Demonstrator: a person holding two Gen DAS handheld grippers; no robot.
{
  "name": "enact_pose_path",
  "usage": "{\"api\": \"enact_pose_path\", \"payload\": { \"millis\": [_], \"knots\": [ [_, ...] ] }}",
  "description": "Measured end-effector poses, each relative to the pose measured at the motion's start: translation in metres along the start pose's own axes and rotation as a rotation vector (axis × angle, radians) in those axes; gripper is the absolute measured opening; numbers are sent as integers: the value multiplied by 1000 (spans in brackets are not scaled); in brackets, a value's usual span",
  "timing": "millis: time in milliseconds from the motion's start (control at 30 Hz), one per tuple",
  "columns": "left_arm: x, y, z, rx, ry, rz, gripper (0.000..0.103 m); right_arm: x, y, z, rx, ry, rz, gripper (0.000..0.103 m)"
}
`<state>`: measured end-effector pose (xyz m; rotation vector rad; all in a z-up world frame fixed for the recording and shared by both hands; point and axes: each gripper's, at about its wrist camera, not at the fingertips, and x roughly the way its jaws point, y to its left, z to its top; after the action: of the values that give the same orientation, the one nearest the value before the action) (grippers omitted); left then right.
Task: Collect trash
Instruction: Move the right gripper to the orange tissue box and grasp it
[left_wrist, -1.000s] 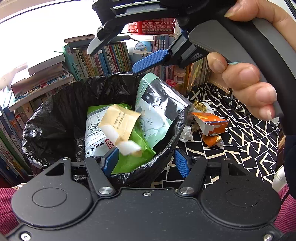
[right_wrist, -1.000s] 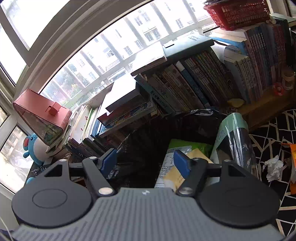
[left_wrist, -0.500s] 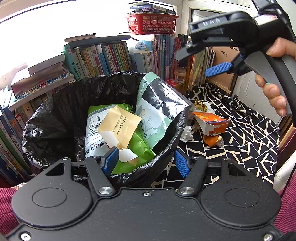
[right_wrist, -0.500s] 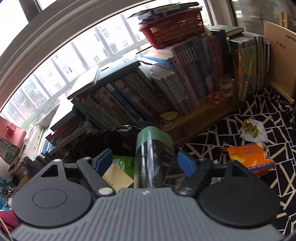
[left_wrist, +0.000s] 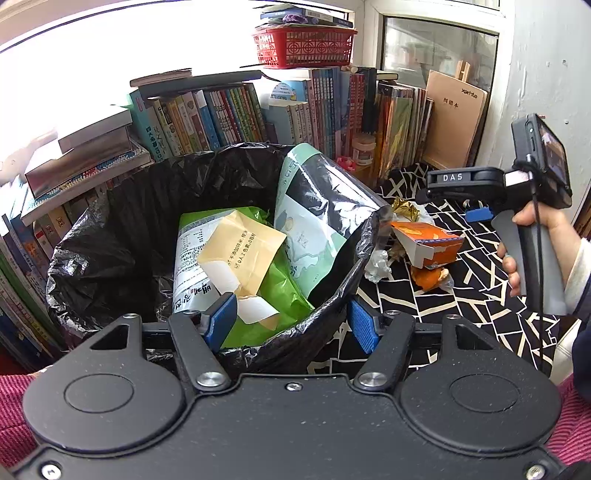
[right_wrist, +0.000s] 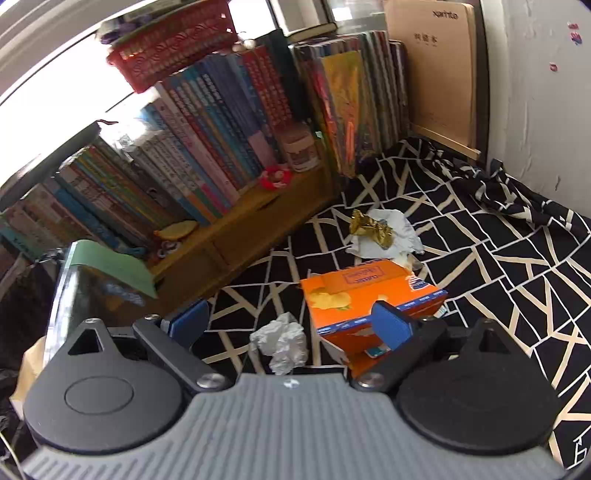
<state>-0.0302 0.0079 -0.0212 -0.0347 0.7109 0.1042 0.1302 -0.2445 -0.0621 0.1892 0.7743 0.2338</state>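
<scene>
A bin lined with a black bag (left_wrist: 110, 236) holds a green bag, a yellow envelope (left_wrist: 243, 247) and a tall green-and-black packet (left_wrist: 317, 206) that leans on its right rim. My left gripper (left_wrist: 291, 325) is open, and its fingers straddle the near rim without pinching it. To the right, on the patterned cloth, lie an orange carton (right_wrist: 365, 295), a crumpled white paper (right_wrist: 282, 345) and a gold wrapper (right_wrist: 371, 225) on white tissue. My right gripper (right_wrist: 290, 325) is open and empty just above the crumpled paper, its right finger in front of the carton.
Rows of books (left_wrist: 229, 114) on a low wooden shelf (right_wrist: 240, 229) stand behind the bin and the trash. A red basket (left_wrist: 304, 46) sits on top of the books. A wall (right_wrist: 535, 92) and a tan board (right_wrist: 432, 66) close the right side. A hand (left_wrist: 532, 240) holds the right gripper's handle.
My right gripper has swung from above the bin to the right and down over the trash on the cloth. A white scrap has settled inside the bin. The left gripper stayed put.
</scene>
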Motion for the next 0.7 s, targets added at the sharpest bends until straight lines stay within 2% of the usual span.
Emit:
{"api": "enact_pose_path", "payload": {
  "millis": [133,367,467,567,700],
  "knots": [
    [1,-3,0,8,-1,9,65,29,-11,-9,-60,-22,-99,103],
    [2,-3,-1,8,6,14,66,68,15,-33,-366,0,-227,103],
    [2,-2,-1,8,4,10,66,77,24,-40,-455,-11,-258,103],
    [2,-1,-1,8,3,8,66,85,25,-41,-476,8,-269,102],
    [2,-1,-1,6,3,5,66,91,22,-41,-458,30,-266,91]
  ]
}}
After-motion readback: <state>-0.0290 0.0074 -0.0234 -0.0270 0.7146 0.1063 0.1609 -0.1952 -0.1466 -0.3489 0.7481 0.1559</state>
